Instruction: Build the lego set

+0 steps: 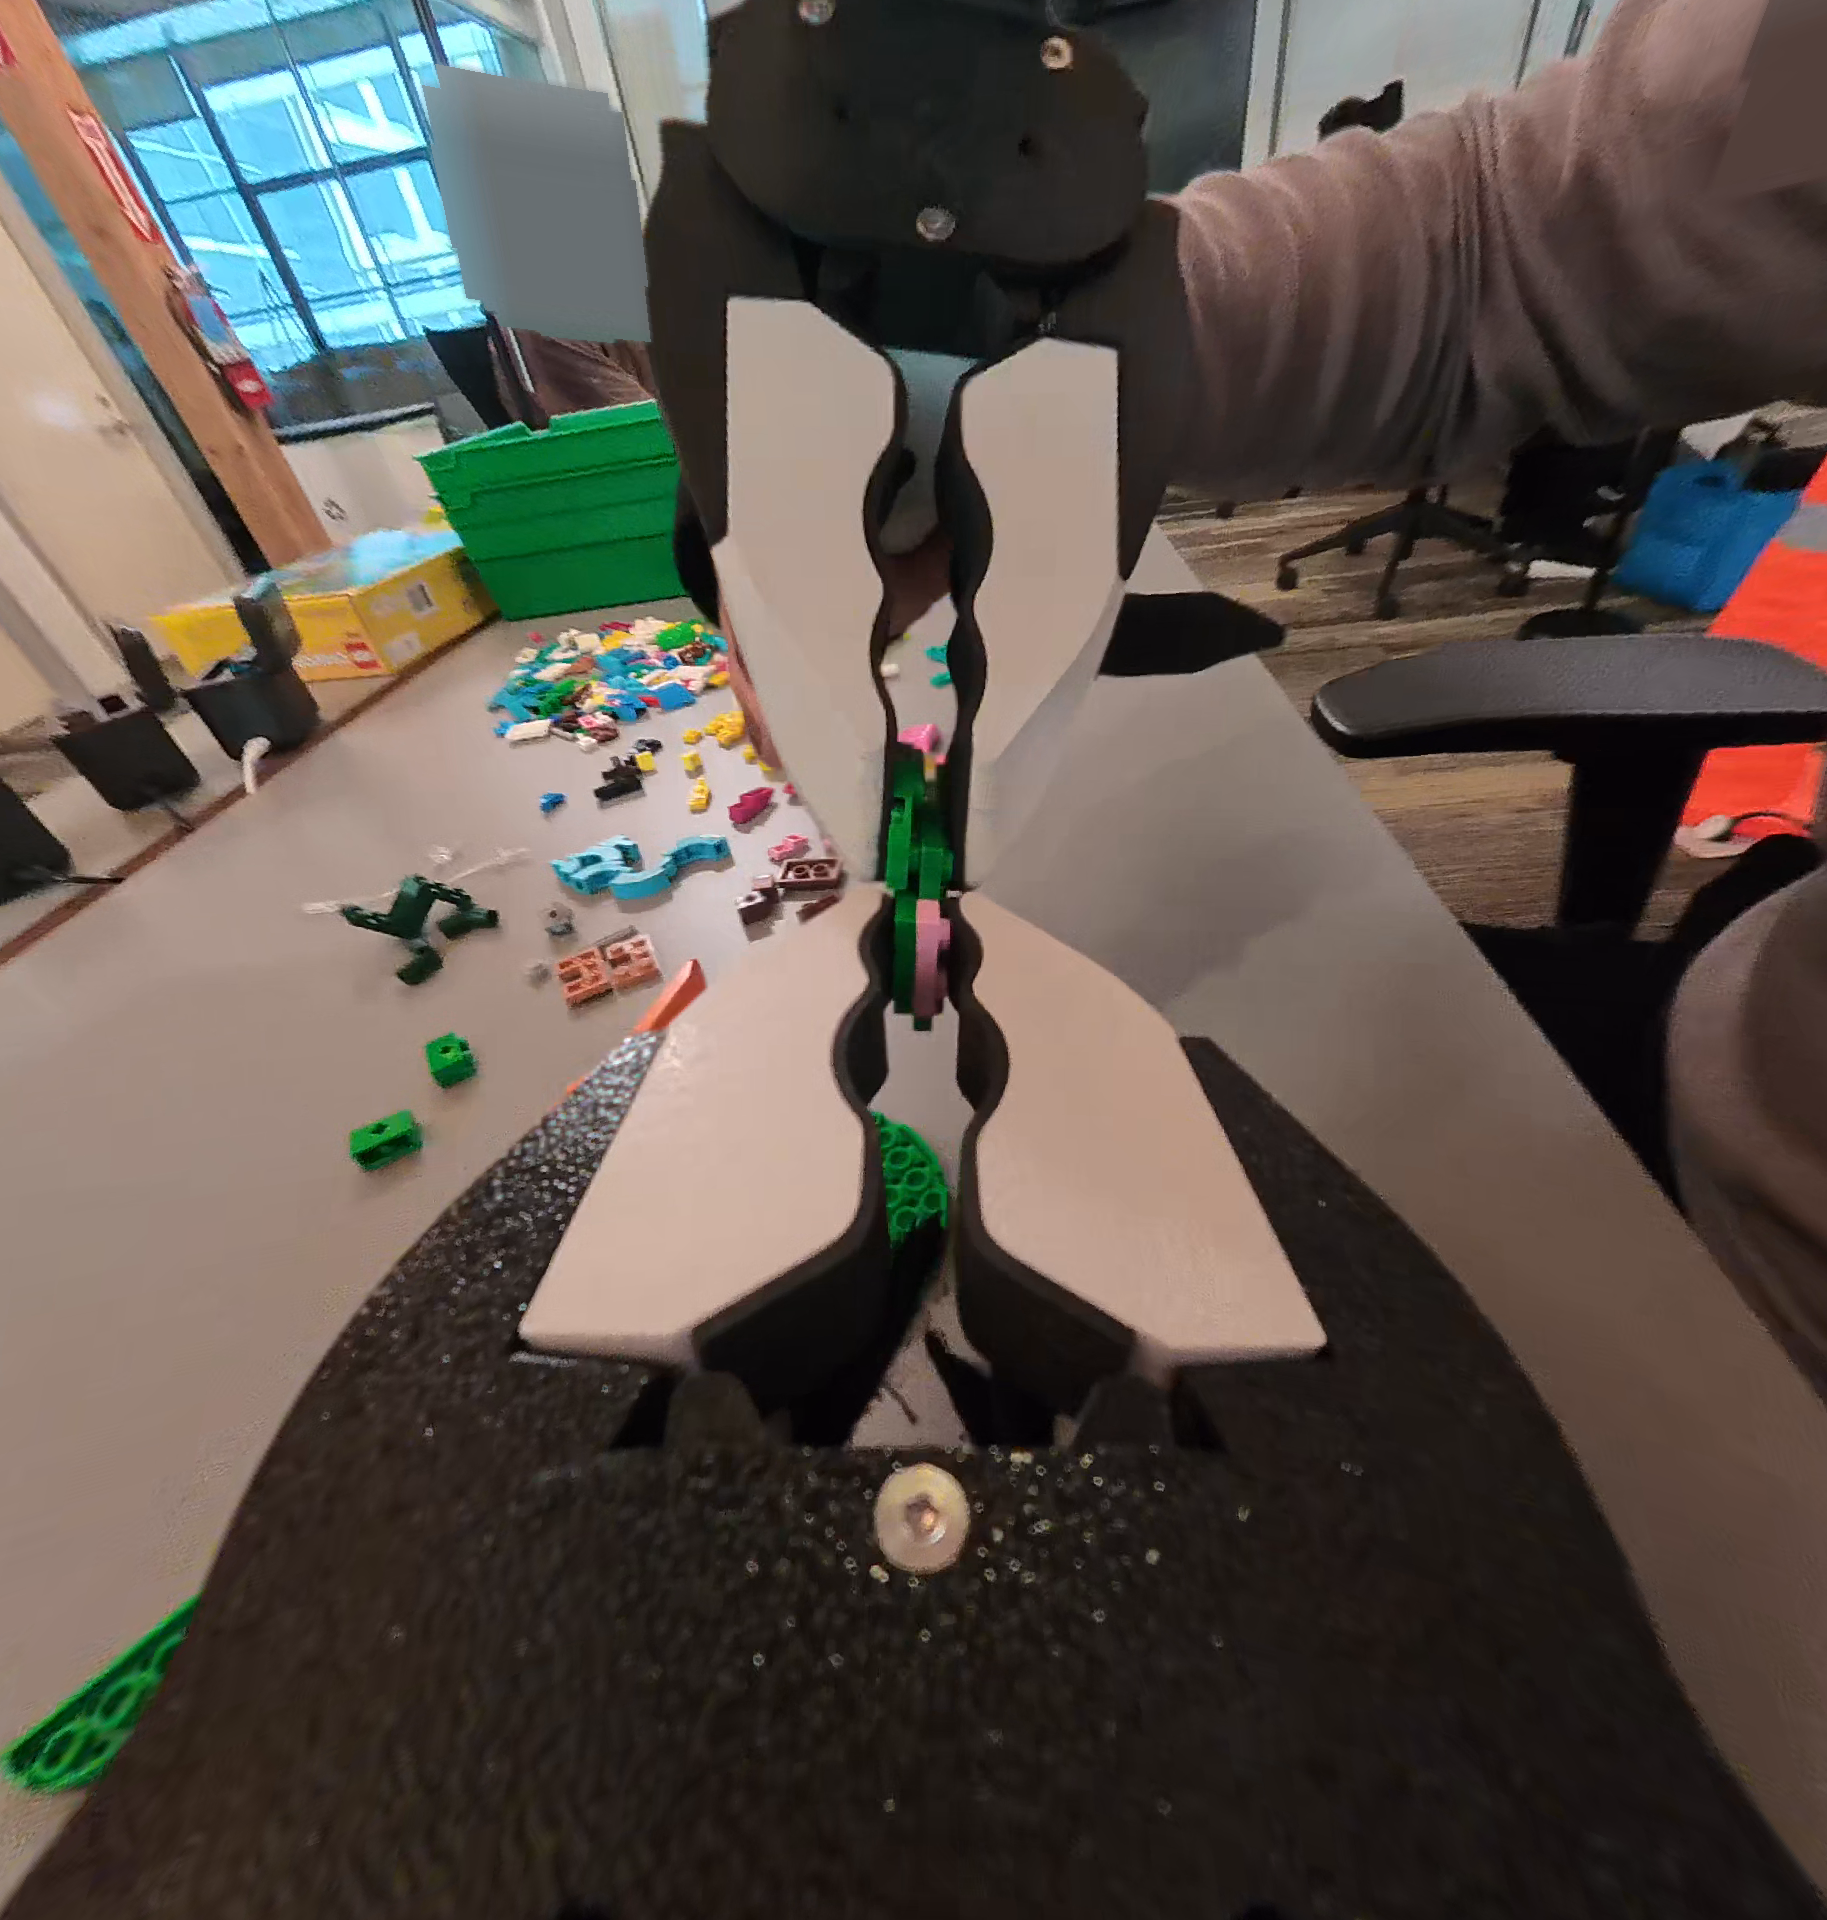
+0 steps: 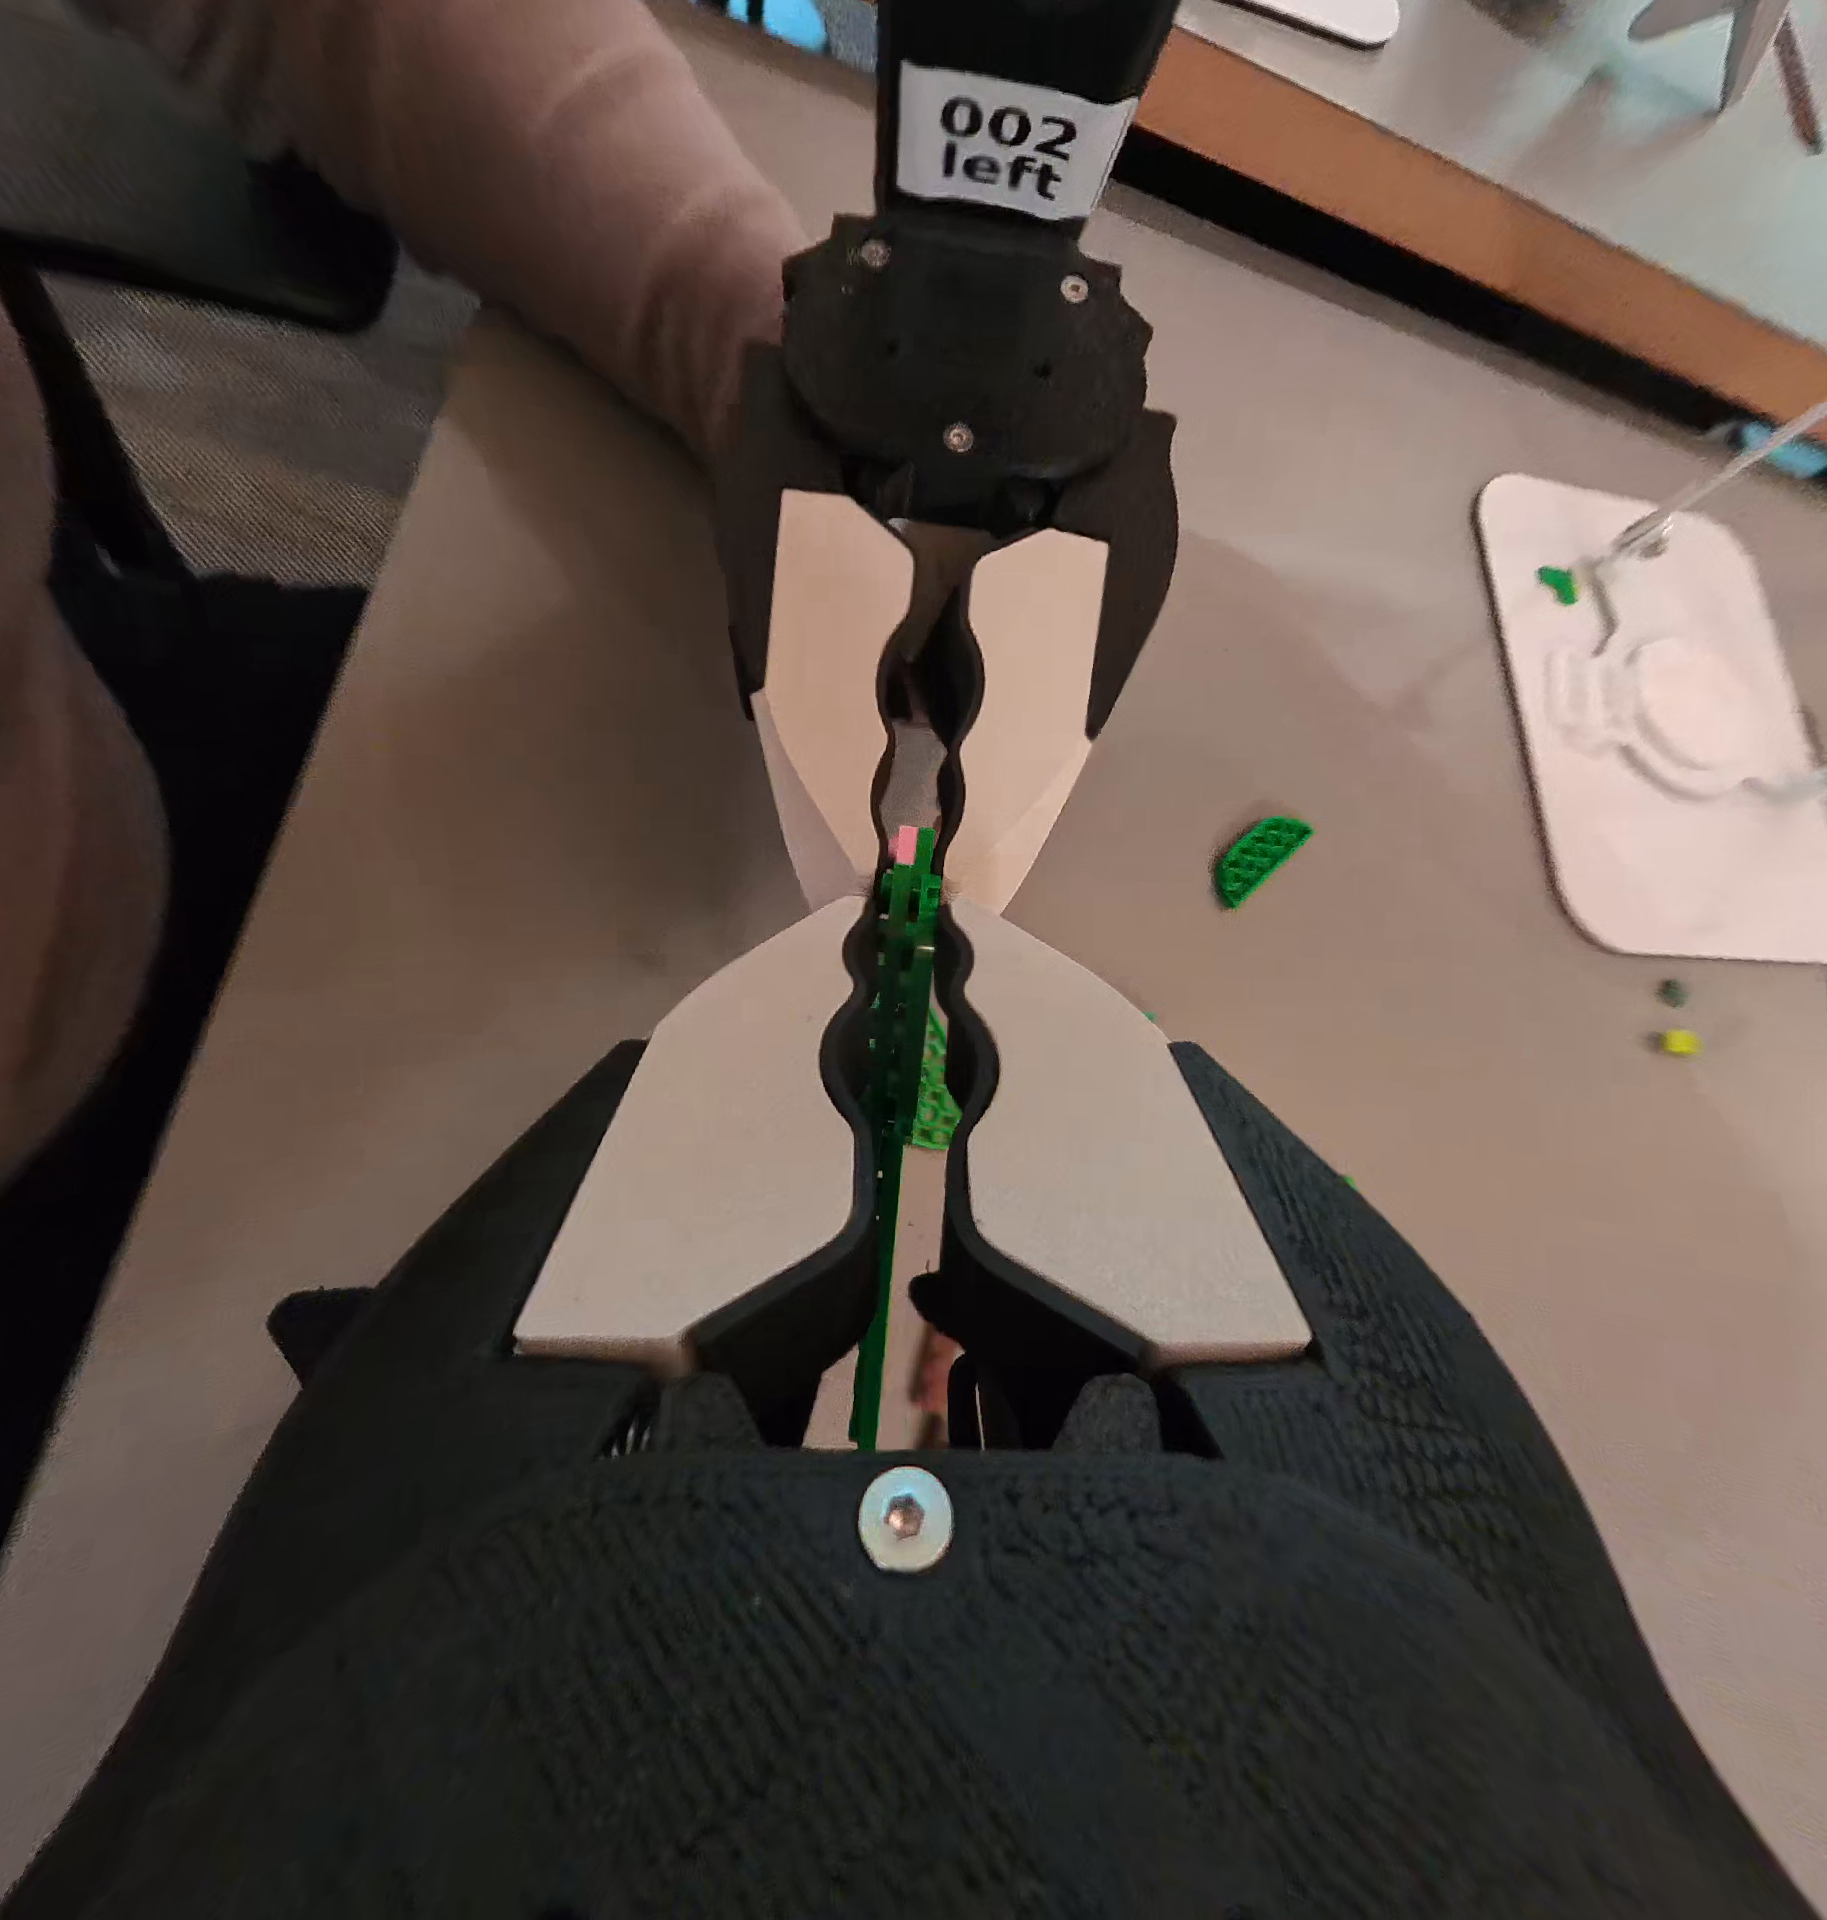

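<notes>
My two grippers meet tip to tip above the grey table (image 1: 213, 1039). My left gripper (image 1: 914, 916) is shut on one end of a small green lego assembly (image 1: 911, 831), where a pink round piece (image 1: 930, 956) sits between its pads. My right gripper (image 1: 914, 868) comes from the far side and is shut on the other end. In the right wrist view, my right gripper (image 2: 904, 920) grips the green assembly (image 2: 893, 1091) edge-on as a thin plate. My left gripper (image 2: 909, 878) faces it and holds the pink-tipped end.
A pile of loose bricks (image 1: 618, 675), light-blue curved pieces (image 1: 628, 868), a dark green build (image 1: 421, 914) and two green bricks (image 1: 384, 1138) lie to the left. Green bins (image 1: 566, 509) and a yellow box (image 1: 369, 613) stand behind. A green half-round plate (image 2: 1260, 860) lies near a white pad (image 2: 1667, 727). A chair armrest (image 1: 1574, 696) is beyond the table edge. My left and right fingertips are right by each other.
</notes>
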{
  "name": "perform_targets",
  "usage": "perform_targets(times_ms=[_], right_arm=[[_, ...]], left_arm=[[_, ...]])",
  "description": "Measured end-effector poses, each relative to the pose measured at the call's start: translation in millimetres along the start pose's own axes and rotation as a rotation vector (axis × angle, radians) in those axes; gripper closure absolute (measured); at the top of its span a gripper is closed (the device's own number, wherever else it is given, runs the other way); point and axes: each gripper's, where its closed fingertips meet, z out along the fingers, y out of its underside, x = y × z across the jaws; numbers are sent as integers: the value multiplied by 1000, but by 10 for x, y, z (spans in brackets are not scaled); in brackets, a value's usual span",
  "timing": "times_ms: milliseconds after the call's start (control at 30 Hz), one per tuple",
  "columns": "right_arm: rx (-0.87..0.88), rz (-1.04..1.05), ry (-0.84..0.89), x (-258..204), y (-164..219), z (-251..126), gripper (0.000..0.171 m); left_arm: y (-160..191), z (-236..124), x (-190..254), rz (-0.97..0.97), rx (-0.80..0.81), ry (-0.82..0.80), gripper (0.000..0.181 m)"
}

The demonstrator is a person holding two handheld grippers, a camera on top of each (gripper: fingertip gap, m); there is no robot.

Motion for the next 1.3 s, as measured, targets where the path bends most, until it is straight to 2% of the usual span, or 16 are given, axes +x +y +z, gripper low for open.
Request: perform_targets(times_ms=[100, 500, 767, 1167, 1300], right_arm=[[66, 70, -41, -16, -56, -24, 163], [178, 53, -41, -48, -197, -62, 162], [174, 9, -66, -97, -190, -75, 163], [132, 62, -15, -55, -251, -90, 162], [106, 86, -18, -35, -261, -92, 154]], left_arm=[[-53, -12, 21, -13, 29, 16, 173], [-176, -62, 82, -53, 116, 79, 173], [-183, -45, 129, -57, 128, 102, 173], [-240, -70, 108, -68, 195, 90, 173], [-255, -74, 113, -73, 207, 93, 173]])
